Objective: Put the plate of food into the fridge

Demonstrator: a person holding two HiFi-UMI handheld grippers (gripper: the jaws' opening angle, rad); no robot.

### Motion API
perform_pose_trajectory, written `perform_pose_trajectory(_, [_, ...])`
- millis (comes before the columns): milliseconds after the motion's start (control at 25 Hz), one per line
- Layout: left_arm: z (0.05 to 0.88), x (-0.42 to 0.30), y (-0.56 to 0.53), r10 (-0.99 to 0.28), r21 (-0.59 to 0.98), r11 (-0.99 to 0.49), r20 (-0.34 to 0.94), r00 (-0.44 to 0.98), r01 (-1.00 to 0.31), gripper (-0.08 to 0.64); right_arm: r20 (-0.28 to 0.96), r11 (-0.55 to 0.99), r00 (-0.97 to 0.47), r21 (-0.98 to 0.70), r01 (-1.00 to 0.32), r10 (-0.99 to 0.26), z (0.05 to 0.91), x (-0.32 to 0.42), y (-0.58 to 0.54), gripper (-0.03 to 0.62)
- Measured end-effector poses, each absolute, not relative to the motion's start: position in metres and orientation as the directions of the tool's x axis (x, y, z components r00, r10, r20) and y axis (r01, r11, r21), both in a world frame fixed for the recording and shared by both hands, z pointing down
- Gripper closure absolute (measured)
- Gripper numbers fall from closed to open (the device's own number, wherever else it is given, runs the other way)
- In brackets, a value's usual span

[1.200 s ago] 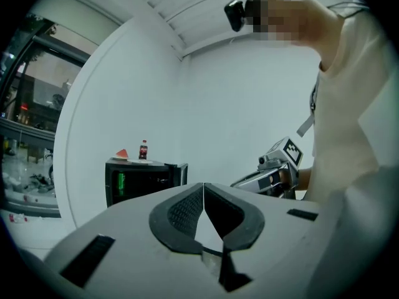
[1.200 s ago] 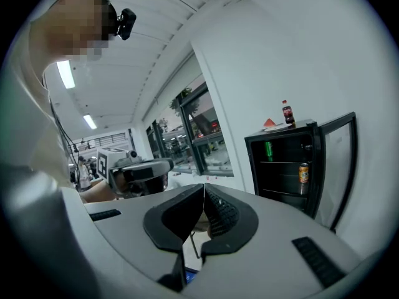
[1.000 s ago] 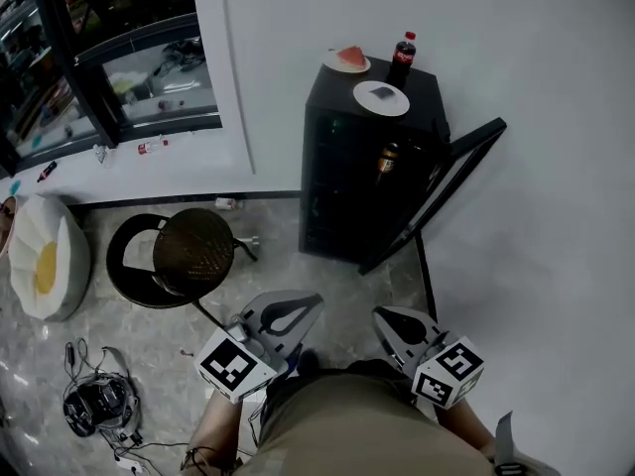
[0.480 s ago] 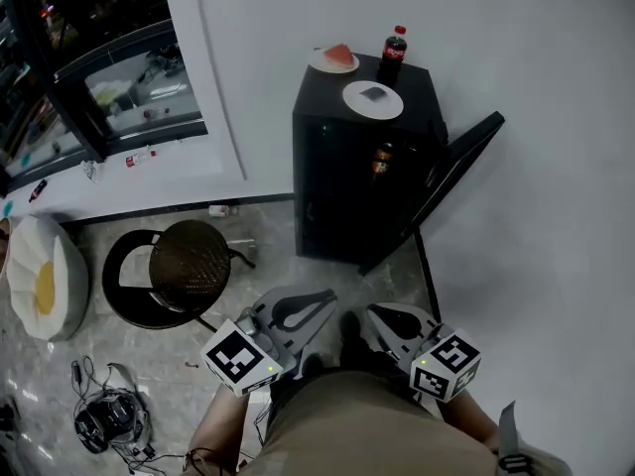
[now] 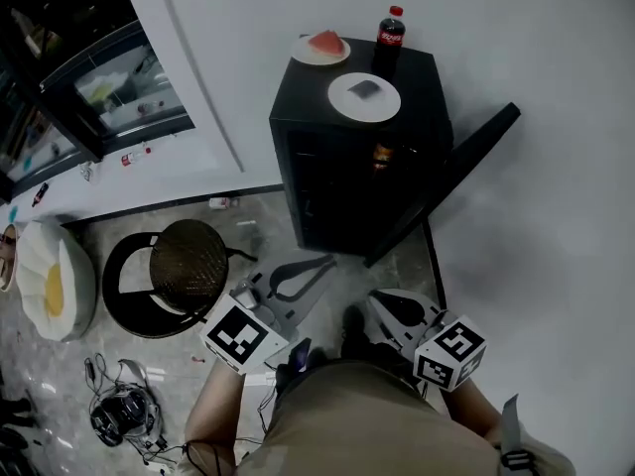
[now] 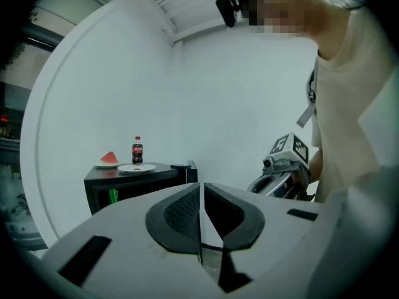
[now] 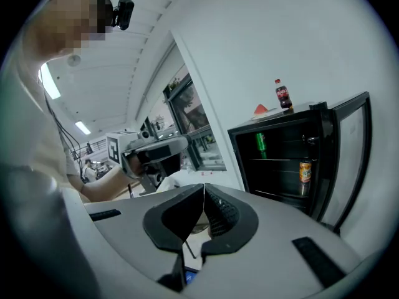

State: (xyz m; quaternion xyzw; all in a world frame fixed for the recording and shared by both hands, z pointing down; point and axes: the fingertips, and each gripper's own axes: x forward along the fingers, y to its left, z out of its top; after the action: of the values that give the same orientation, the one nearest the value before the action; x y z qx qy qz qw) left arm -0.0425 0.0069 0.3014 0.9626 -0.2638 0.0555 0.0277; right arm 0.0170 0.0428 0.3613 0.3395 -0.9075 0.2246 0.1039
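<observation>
Nearest, the left gripper [image 5: 319, 263] and right gripper [image 5: 382, 303] sit side by side, both closed tight and empty. A stool [image 5: 189, 258] stands to the left. Farther off, the fridge [image 5: 337, 177] has its door [image 5: 451, 177] open to the right. On top sit the plate [image 5: 364, 98], then a watermelon plate [image 5: 320, 48] and a bottle [image 5: 388, 38].

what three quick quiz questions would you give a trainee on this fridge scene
1. True or false: the fridge has its door standing open.
2. Which drink stands on top of the fridge? A) a cola bottle B) a milk carton C) a juice box
3. Fill the gap: the left gripper and the right gripper both have their jaws ____, with nothing held between them.
Key: 1 true; 2 A; 3 shut
</observation>
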Motion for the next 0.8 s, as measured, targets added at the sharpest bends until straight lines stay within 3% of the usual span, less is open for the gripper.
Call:
perform_pose_trajectory(360, [0.317, -0.005, -0.081, -0.535, -0.199, -0.845, 0.276, 0.799, -0.497, 0.549, 0.354, 0.652, -0.761, -0.394, -0.648, -0.543, 0.377, 0.055, -0.01, 0.571])
perform_pose_trajectory(400, [0.319, -0.002, -0.091, -0.534, -0.214, -0.845, 0.296, 0.792, -0.49, 0.529, 0.353, 0.652, -0.764, -0.399, -0.645, -0.541, 0.378, 0.058, -0.015, 0.571])
perform_pose_trajectory(440, [0.322, 0.002, -0.1, -0.536, -0.231, -0.844, 0.317, 0.783, -0.484, 0.425, 0.352, 0.651, -0.766, -0.403, -0.643, -0.538, 0.379, 0.062, -0.019, 0.571])
perform_pose_trajectory(480, [0.326, 0.005, -0.11, -0.542, -0.254, -0.84, 0.338, 0.77, -0.479, 0.369, 0.352, 0.65, -0.768, -0.408, -0.641, -0.536, 0.38, 0.065, -0.023, 0.571])
perform_pose_trajectory(800, [0.342, 0.02, -0.189, -0.639, -0.527, -0.757, 0.475, 0.605, -0.387, 0.299, 0.363, 0.629, -0.773, -0.448, -0.635, -0.521, 0.396, 0.098, -0.043, 0.571])
